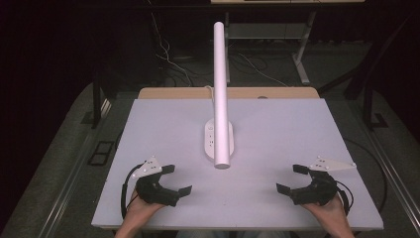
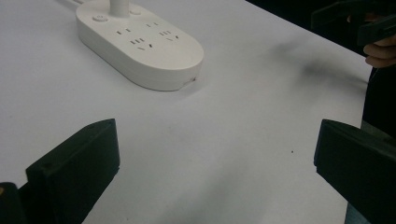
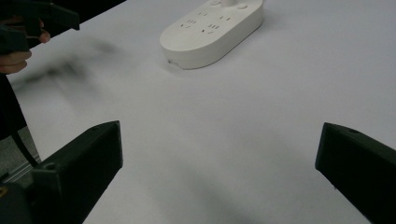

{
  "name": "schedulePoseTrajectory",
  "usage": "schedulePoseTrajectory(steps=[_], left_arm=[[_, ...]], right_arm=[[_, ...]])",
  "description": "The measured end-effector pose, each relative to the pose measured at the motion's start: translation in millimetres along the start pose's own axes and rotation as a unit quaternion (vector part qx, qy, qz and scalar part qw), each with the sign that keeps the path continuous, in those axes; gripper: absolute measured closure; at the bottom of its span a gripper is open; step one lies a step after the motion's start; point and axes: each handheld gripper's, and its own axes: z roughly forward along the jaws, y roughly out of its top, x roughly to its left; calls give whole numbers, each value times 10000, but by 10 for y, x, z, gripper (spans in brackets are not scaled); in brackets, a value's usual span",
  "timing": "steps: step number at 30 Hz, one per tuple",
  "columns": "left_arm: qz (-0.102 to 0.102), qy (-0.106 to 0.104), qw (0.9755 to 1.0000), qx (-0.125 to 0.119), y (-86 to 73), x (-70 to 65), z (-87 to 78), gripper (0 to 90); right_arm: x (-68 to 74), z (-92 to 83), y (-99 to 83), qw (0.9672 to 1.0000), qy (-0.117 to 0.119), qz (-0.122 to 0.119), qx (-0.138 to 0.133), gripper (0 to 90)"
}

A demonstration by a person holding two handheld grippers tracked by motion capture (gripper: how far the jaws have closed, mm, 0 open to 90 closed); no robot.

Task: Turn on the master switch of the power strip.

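Strip [image 1: 218,140] lies at frame centre, its white pole overhanging it. My left gripper [image 1: 173,179] and right gripper [image 1: 292,178], lower corners, gape empty. Risk, I judge: reaching in knocks the pole.

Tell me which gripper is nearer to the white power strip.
Left, by a small margin. The left gripper sits below and left of the power strip, jaws open; the right gripper sits below and right, slightly farther off, also open. Neither touches it.
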Motion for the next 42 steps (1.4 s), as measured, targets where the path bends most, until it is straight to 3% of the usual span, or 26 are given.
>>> schedulePoseTrajectory(steps=[24, 42], left_arm=[[-49, -78, 9998, 198, -14, -18, -16, 0], [-129, -92, 9993, 333, 133, 67, -63, 0]], right_arm=[[-8, 24, -11, 9999, 79, 11, 115, 2], [8, 60, -16, 9996, 106, -51, 257, 2]])
